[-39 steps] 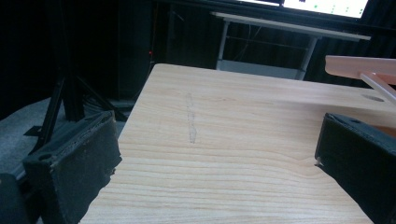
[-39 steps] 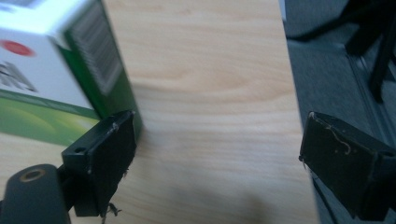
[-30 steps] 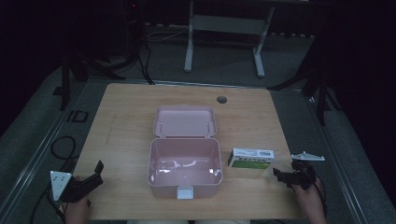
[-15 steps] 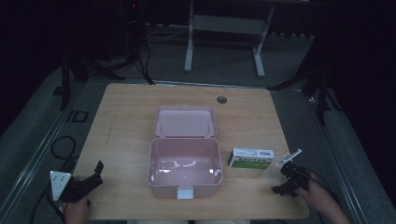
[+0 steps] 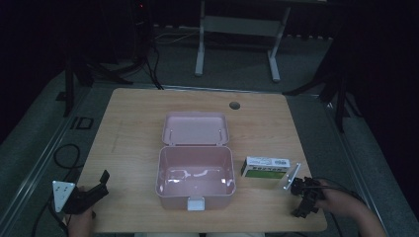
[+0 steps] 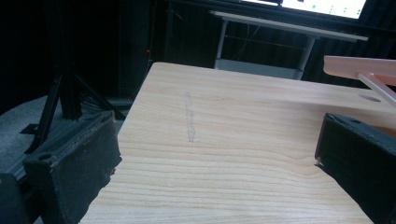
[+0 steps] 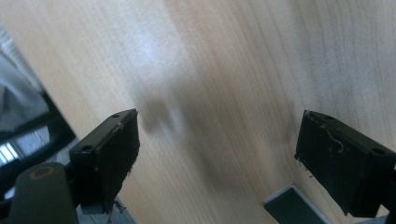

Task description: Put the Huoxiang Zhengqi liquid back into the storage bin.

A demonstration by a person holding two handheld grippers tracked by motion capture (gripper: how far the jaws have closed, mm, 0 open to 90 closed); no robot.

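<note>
High view, entry one: my right gripper point(image 5: 302, 200) sits at the table's point(image 5: 133, 123) near right corner, held in the person's hand. In the right gripper view its jaws stand wide apart with nothing but bare wood between them, so I log it as empty.

Item: small white-and-green carton point(image 5: 265, 167), lying flat, just beside that gripper and toward the table's middle. Its long axis runs left to right, parallel to the near edge. It rests apart from the pink box point(image 5: 195, 170), just off the box's right wall.

Item: pink box, lid hinged back and open, interior bare as far as I can tell.

Item: my left gripper point(image 5: 89, 193), near left corner, jaws also spread and empty in the left gripper view, well apart from the carton with the box between.

Judgement: the right gripper is plainly the nearer tool. To take the carton I would close across its short width, so the jaws need to straddle its long sides.
</note>
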